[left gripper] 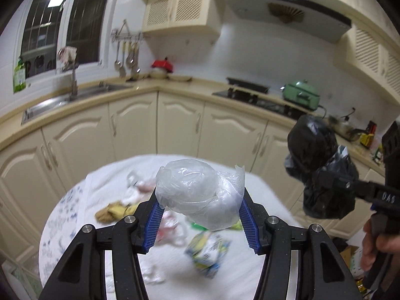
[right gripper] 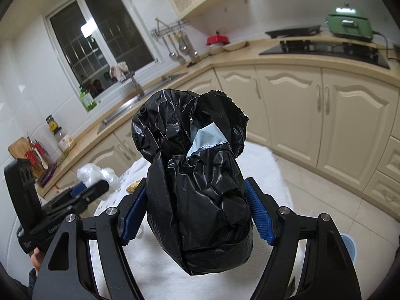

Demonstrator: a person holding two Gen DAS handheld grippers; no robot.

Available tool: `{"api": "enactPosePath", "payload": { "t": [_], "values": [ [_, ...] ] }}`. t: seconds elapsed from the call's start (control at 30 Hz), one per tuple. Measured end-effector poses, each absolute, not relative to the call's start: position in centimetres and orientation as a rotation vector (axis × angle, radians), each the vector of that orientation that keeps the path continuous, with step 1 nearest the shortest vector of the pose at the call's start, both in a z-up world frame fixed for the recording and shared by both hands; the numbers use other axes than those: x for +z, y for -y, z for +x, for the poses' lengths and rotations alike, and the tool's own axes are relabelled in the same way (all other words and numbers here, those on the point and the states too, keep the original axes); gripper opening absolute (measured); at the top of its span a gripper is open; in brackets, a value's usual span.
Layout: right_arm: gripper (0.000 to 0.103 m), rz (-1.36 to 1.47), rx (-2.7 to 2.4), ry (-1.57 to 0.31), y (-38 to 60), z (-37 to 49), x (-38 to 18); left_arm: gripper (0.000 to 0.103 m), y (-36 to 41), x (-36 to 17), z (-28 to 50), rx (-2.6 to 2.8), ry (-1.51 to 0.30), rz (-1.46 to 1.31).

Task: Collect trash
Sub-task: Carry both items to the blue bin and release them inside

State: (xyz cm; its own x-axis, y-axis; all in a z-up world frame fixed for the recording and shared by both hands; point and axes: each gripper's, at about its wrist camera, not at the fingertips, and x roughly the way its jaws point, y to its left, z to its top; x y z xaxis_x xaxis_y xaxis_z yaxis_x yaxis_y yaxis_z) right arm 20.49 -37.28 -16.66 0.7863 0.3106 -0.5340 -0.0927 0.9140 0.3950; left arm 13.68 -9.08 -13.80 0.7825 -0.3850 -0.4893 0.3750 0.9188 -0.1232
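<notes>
left wrist: left claw (left gripper: pixel 200 206) clenched on clear bag (left gripper: pixel 197 190); right claw (right gripper: pixel 197 207) grips black bag (right gripper: pixel 197 187).

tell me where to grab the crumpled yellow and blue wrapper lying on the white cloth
Grip the crumpled yellow and blue wrapper across its bulging middle, coming straight down from above. It lies flat on the white cloth with clear cloth to its right, so the jaws can straddle it there; the pink and white plastic scrap crowds its left. Both grippers are full now: left gripper holds the clear bag, right gripper the black one.
</notes>
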Motion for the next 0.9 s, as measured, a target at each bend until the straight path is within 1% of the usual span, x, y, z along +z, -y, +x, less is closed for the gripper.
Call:
{"api": "enactPosePath", "payload": {
  "t": [0.23,0.37,0.63,0.9],
  "values": [
    [0.075,0.383,0.149,-0.565,41.1,17.3,-15.0,0.053,13.2,-11.8,11.9,-0.498,-0.473,0.006],
    [0.075,0.401,0.088,-0.539,43.6,15.5,-14.6,0.053,15.8,-11.7,11.6,-0.568,-0.457,0.015],
    [0.075,0.442,-0.092,-0.525,49.8,11.0,-15.5,0.053,22.4,-13.3,13.2,-0.725,-0.491,0.054],
    [0.075,0.497,-0.275,-0.572,56.2,7.0,-18.8,0.053,30.6,-16.3,15.0,-0.884,-0.590,0.123]
  ]
}}
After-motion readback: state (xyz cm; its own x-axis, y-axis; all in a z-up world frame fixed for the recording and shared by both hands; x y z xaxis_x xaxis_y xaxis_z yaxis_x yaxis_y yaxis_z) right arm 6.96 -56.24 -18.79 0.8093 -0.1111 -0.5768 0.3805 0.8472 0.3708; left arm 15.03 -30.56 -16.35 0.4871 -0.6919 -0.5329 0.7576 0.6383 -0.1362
